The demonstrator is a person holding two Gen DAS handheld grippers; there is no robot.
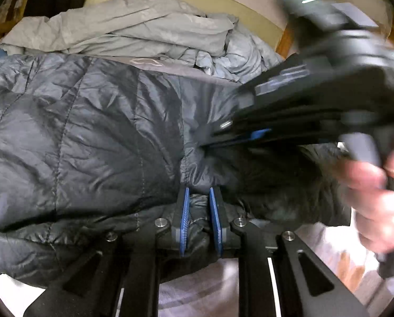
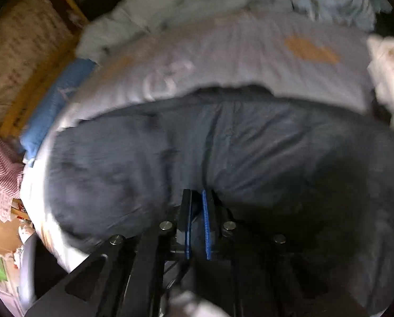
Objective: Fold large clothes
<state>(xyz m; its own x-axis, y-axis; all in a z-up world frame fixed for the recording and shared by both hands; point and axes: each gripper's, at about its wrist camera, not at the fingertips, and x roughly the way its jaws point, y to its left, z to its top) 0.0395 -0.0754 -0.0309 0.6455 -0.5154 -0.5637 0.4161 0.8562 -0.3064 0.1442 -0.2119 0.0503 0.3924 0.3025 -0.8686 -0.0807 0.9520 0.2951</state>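
Note:
A dark navy quilted puffer jacket (image 1: 86,137) lies across a bed and fills most of the left wrist view. My left gripper (image 1: 199,198) is shut on a bunched fold of the jacket's near edge, fabric squeezed between its blue pads. My right gripper (image 1: 210,138) reaches in from the right, blurred, its tips pinching the jacket just above the left one. In the right wrist view the jacket (image 2: 223,153) is blurred, and my right gripper (image 2: 197,203) is shut on its near edge, blue pads close together.
A crumpled light grey garment (image 1: 133,26) lies behind the jacket. A pale lilac bedspread (image 2: 223,58) covers the bed, with a blue cloth (image 2: 51,105) at its left and a wooden frame (image 1: 282,42) beyond. A hand (image 1: 374,198) holds the right gripper.

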